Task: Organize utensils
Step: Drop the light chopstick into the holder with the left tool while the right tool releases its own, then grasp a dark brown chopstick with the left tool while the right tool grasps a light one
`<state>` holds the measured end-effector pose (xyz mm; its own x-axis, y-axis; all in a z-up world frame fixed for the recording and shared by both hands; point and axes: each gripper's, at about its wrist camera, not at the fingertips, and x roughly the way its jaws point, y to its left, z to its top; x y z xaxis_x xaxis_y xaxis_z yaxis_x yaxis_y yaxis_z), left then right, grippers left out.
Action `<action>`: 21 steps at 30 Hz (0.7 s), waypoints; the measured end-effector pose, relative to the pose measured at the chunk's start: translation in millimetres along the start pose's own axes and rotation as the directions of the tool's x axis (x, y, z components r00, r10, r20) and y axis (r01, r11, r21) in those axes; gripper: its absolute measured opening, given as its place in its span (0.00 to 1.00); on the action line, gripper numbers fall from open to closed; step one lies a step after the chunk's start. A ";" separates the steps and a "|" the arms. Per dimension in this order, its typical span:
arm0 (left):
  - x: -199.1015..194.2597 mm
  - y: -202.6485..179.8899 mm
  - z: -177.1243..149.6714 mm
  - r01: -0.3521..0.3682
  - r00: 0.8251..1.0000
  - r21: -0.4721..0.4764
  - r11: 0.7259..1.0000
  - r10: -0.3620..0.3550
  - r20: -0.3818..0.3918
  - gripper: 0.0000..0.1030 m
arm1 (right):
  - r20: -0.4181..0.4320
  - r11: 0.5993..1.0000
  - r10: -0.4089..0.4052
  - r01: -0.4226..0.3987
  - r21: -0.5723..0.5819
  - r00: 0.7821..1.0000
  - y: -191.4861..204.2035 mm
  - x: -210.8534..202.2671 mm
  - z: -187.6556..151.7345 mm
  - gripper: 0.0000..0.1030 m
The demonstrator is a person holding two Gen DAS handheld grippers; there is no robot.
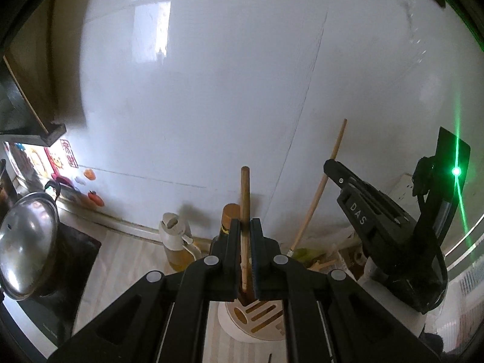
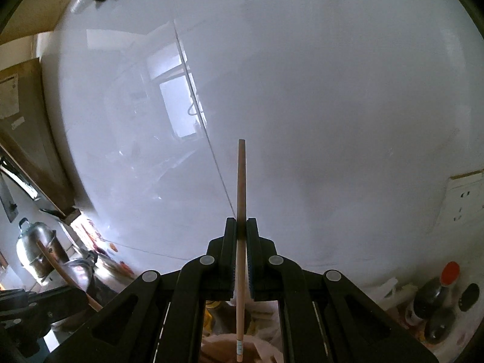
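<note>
My left gripper (image 1: 245,224) is shut on a brown wooden stick-like utensil handle (image 1: 245,193) that stands upright, its lower end above a white round holder with a slotted wooden lid (image 1: 260,317). My right gripper (image 2: 241,222) is shut on a pale wooden chopstick (image 2: 241,181), held upright. The right gripper also shows in the left wrist view (image 1: 329,163), to the right, with its chopstick (image 1: 320,187) slanting up. The left gripper's stick shows at the lower left of the right wrist view (image 2: 60,269).
A white wall (image 1: 242,75) is close ahead. A steel pot lid (image 1: 27,242) sits on a dark stove at the left. An oil bottle (image 1: 175,242) and a cork-topped bottle (image 1: 231,214) stand by the wall. Sauce bottles (image 2: 435,299) and a wall socket (image 2: 466,202) are at the right.
</note>
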<state>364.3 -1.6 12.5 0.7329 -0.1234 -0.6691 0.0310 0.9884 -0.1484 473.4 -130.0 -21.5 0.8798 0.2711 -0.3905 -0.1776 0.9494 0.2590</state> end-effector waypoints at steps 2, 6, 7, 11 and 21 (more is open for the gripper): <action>5.2 -0.7 -1.6 -0.010 1.000 0.001 1.000 0.010 -0.015 0.05 | -0.019 1.000 0.004 -0.005 -0.009 1.000 -1.1 5.1 -6.5 0.06; 3.8 -6.1 -1.8 -0.045 0.999 0.003 0.999 0.045 -0.028 0.09 | -0.077 1.000 0.021 -0.022 -0.009 0.997 -4.5 11.9 -12.9 0.07; 2.2 -7.0 -1.3 -0.058 0.998 0.004 0.998 0.058 -0.028 0.11 | -0.084 0.999 0.031 -0.031 -0.007 0.996 -5.7 10.3 -13.0 0.09; -10.0 -2.9 -0.2 -0.087 0.996 -0.028 0.996 0.087 -0.009 0.72 | -0.078 1.000 0.029 -0.028 0.010 0.997 -13.1 -6.7 -10.0 0.31; -37.1 16.4 -40.3 -0.174 0.985 -0.026 0.984 0.174 0.000 1.00 | -0.099 0.995 -0.047 0.056 0.082 0.994 -37.9 -90.2 -18.1 0.62</action>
<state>310.3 15.6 5.5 0.7268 0.0502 -0.6850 -0.1143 0.9923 -0.0486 392.8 -187.6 -12.0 0.8390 0.2403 -0.4881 -0.0918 0.9469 0.3083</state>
